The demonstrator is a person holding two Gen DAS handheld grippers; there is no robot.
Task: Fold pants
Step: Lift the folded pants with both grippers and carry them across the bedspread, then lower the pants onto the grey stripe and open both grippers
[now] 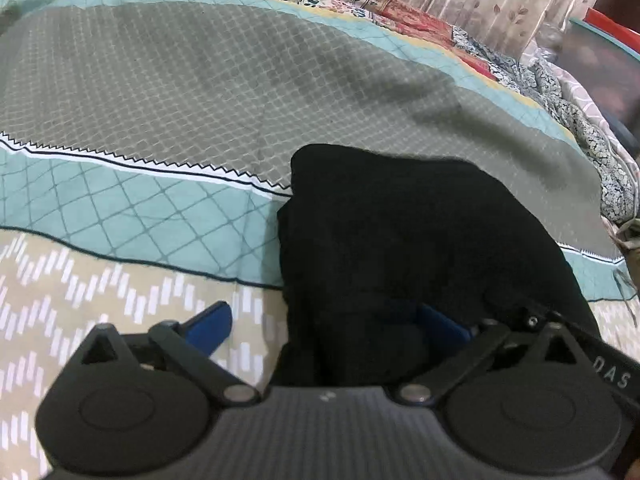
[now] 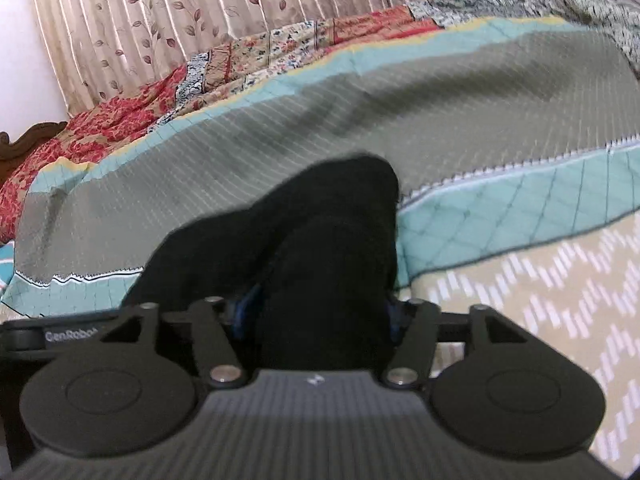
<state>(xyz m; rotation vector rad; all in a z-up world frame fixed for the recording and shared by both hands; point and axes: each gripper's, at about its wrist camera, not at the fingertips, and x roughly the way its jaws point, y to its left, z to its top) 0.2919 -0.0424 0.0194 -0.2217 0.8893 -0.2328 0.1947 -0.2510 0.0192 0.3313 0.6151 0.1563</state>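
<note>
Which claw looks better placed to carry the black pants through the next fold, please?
Probably the right claw: black pants fill the gap between its blue fingers. The left claw stands wide open, one finger over the bedsheet.

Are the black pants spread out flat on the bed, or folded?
Folded, bunched. The black pants form a compact thick heap on the patterned bedsheet, no legs stretched out.

Right claw (image 2: pixel 316 312) clamped on bunched black pants (image 2: pixel 332 240), over patterned bedsheet (image 2: pixel 480 128); leaf-print curtain (image 2: pixel 180 12) behind.
</note>
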